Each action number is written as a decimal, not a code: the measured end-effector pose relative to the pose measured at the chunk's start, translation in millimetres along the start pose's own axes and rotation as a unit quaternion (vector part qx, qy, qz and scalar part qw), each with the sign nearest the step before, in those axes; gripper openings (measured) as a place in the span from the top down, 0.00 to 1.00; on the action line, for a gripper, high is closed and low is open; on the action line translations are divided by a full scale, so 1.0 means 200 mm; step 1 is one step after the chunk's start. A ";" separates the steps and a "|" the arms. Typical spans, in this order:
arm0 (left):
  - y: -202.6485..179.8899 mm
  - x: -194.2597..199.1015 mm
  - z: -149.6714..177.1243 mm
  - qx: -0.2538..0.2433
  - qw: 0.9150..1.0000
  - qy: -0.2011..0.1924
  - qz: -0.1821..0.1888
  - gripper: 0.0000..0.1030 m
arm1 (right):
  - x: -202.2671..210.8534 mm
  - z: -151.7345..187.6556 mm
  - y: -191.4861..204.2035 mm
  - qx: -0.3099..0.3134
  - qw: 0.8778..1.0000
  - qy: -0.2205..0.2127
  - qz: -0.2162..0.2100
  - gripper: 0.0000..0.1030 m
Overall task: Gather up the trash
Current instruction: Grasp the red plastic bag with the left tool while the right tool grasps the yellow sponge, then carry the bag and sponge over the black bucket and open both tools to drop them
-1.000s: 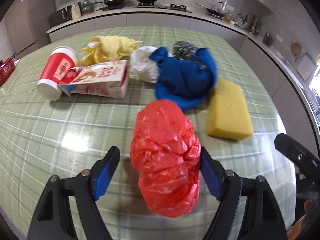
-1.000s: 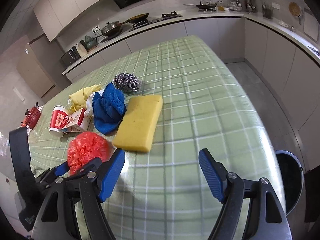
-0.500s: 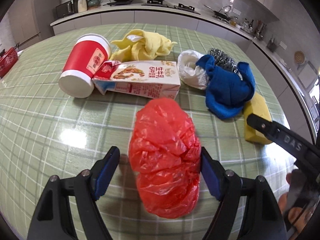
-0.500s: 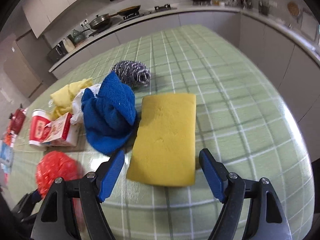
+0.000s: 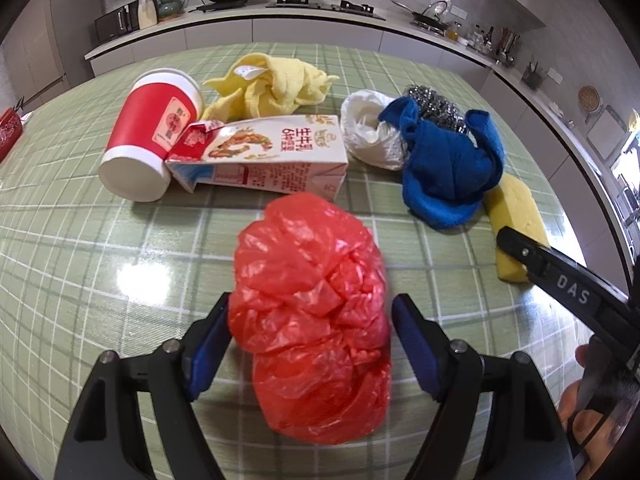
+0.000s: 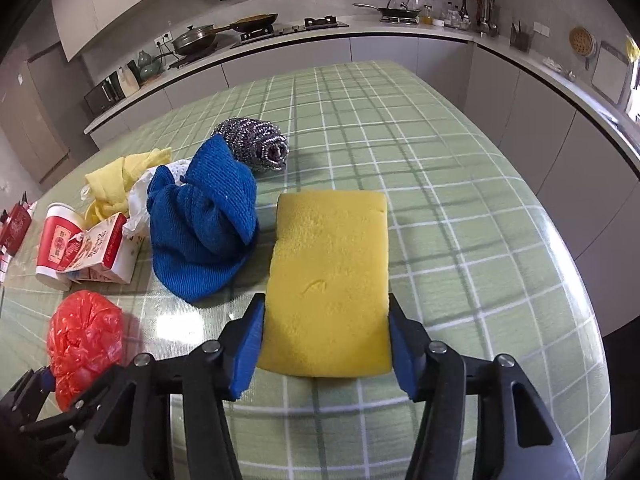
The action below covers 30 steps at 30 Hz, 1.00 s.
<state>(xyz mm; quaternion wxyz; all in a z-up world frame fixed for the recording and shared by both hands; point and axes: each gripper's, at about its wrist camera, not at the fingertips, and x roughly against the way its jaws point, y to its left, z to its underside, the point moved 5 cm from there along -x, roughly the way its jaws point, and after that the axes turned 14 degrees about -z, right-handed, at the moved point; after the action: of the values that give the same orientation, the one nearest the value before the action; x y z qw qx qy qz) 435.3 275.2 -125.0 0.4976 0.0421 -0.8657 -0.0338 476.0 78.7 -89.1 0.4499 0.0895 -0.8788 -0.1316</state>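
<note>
Currently straddling two targets: left gripper point(image 5: 311, 344) spread around the crumpled red plastic bag point(image 5: 312, 304), bag dead ahead at 12 with long axis along the fingers, left pad touching, right pad just clear; right gripper point(image 6: 326, 342) spread around the near end of the yellow sponge point(image 6: 330, 284), long axis also toward 12, pads at both edges, no squeeze visible. Nearer to trash on the left side, so probably just closing there; milk carton point(image 5: 264, 160) and red paper cup point(image 5: 150, 136) at 11, white wad point(image 5: 370, 130), blue cloth point(image 6: 204, 232) and steel scourer point(image 6: 252, 148) further out, none in the closing path.
</note>
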 end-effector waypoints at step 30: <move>-0.12 0.21 0.04 -0.020 0.995 -0.048 0.082 0.61 | 0.58 0.24 -0.21 -0.090 0.993 -0.071 0.005 0.45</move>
<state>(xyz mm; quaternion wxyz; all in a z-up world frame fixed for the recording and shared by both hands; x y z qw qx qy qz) 408.9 247.3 -95.9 0.4574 -0.0410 -0.8882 -0.0125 371.9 14.9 -39.6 0.3929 0.0345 -0.8937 -0.2136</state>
